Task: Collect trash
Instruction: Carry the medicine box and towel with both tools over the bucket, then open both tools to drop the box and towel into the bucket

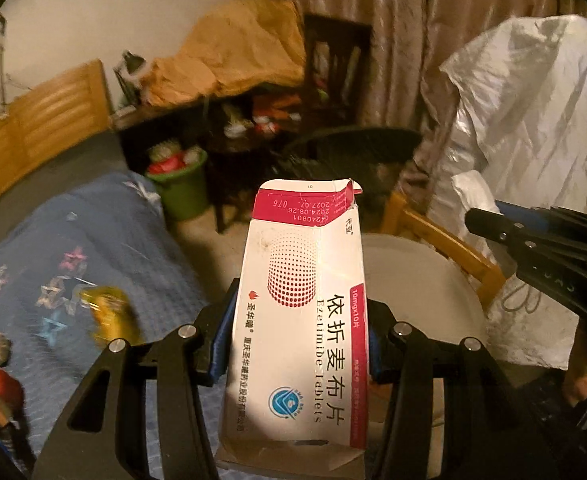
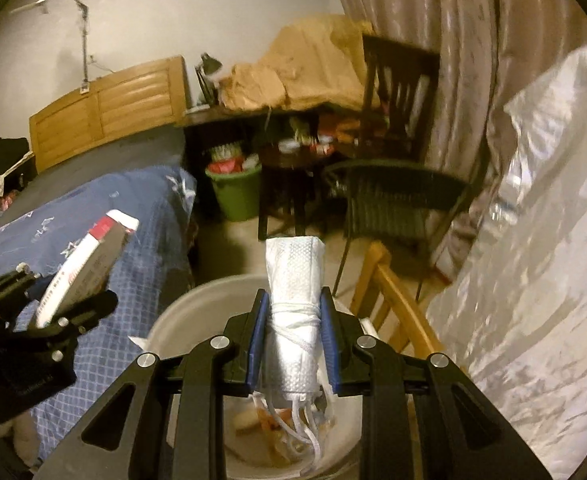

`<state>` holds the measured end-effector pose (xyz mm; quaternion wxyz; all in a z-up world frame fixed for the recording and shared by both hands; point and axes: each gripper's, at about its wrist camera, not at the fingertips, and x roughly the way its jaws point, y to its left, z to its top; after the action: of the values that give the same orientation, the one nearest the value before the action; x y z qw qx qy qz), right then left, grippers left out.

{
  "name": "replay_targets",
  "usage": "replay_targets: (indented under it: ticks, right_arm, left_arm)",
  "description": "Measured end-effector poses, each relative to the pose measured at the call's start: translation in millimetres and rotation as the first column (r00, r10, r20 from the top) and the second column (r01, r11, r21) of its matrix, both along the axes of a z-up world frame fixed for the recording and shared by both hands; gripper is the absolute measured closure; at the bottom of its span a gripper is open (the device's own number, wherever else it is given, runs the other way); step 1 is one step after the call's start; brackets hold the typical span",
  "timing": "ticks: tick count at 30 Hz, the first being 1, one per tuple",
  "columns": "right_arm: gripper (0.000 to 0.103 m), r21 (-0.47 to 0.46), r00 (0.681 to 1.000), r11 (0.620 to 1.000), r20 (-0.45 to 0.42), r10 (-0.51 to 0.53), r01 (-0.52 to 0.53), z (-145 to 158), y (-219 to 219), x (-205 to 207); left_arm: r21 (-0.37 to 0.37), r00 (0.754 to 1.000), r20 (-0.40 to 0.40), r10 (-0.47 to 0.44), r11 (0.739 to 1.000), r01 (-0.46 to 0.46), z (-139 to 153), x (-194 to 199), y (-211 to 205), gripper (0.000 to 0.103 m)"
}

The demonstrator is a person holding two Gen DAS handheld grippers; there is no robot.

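Observation:
My left gripper (image 1: pixel 298 320) is shut on a white and pink tablet box (image 1: pixel 305 264), which stands upright between the blue pads with its torn flap on top. In the right wrist view my right gripper (image 2: pixel 294 308) is shut on a rolled white face mask (image 2: pixel 293 264) bound with its own strings. Both grippers hover over a round white bin (image 2: pixel 173 312) that holds some scraps; its rim (image 1: pixel 413 272) shows behind the box. The left gripper (image 2: pixel 59 296) with the tablet box (image 2: pixel 89 256) appears at the left of the right wrist view. The right gripper (image 1: pixel 477 220) enters at the right of the left wrist view.
A bed with a blue star quilt (image 1: pixel 93 248) lies at the left, with a yellow wrapper (image 1: pixel 109 316) and small red items (image 1: pixel 1 384) on it. A full green bucket (image 2: pixel 237 196), a dark stool (image 2: pixel 289 176), chairs, a curtain and a shiny plastic-covered bulk (image 2: pixel 533 280) stand around.

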<state>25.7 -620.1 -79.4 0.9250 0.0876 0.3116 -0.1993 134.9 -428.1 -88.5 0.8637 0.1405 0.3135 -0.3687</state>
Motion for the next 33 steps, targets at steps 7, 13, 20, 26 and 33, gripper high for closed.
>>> replay_targets:
  ticks: [7,13,20,26,33]
  right_arm:
    - [0.076,0.116,0.997,0.993,-0.076,0.001,0.008,-41,-29,16]
    - [0.076,0.139,0.996,0.99,-0.085,0.011,0.001,-58,-35,26]
    - [0.076,0.126,0.996,0.992,-0.083,0.015,-0.004,-57,-25,27]
    - [0.076,0.128,0.996,0.992,-0.083,0.015,-0.004,-57,-25,27]
    - [0.076,0.127,0.997,0.992,-0.082,0.014,-0.004,-58,-24,28]
  left_arm:
    - [0.034,0.997,-0.072,-0.03,0.999,0.032,-22,5,-23,0.054]
    - [0.046,0.997,-0.076,-0.032,0.998,0.036,-29,5,-28,0.054]
    - [0.048,0.997,-0.075,-0.029,0.998,0.033,-30,8,-30,0.054]
    - [0.05,0.997,-0.077,-0.029,0.998,0.033,-30,9,-30,0.054]
    - [0.05,0.997,-0.076,-0.027,0.998,0.03,-31,12,-28,0.054]
